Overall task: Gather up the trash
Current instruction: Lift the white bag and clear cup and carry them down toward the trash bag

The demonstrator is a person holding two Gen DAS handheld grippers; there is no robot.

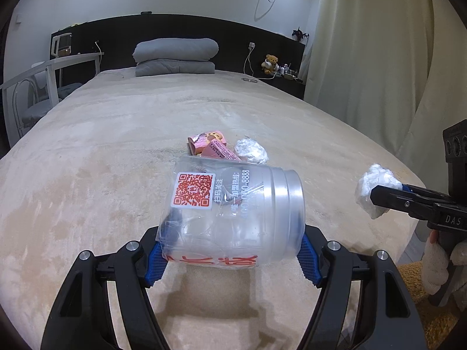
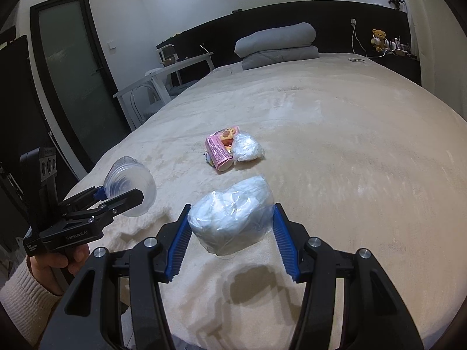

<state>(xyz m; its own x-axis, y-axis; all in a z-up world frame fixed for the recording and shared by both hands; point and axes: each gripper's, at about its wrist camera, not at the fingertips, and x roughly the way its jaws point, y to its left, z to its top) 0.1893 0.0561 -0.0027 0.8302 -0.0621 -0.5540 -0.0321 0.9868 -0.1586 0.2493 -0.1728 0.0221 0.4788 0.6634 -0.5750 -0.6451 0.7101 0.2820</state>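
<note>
Clear plastic, crumpled and printed with an orange code square: that cup (image 1: 233,213) lies sideways, clamped between the blue pads of the left gripper (image 1: 230,258), lifted above the beige bed cover (image 1: 87,175). Over on the right gripper (image 2: 230,229), the jaws are squeezed onto a white plastic-wrapped wad (image 2: 232,214), also off the cover. Further up the bed, a pink snack box (image 2: 220,150) touches another white wad (image 2: 246,147).

**Black grippers, blue pads, knit sleeves**

Our left gripper (image 1: 230,258) and right gripper (image 2: 232,233) have black arms, silver screws and ribbed blue pads (image 2: 178,249). White "GenRobot.AI" lettering (image 2: 76,235) marks one body. At seven o'clock, a cream knit sleeve (image 2: 22,294).
</note>
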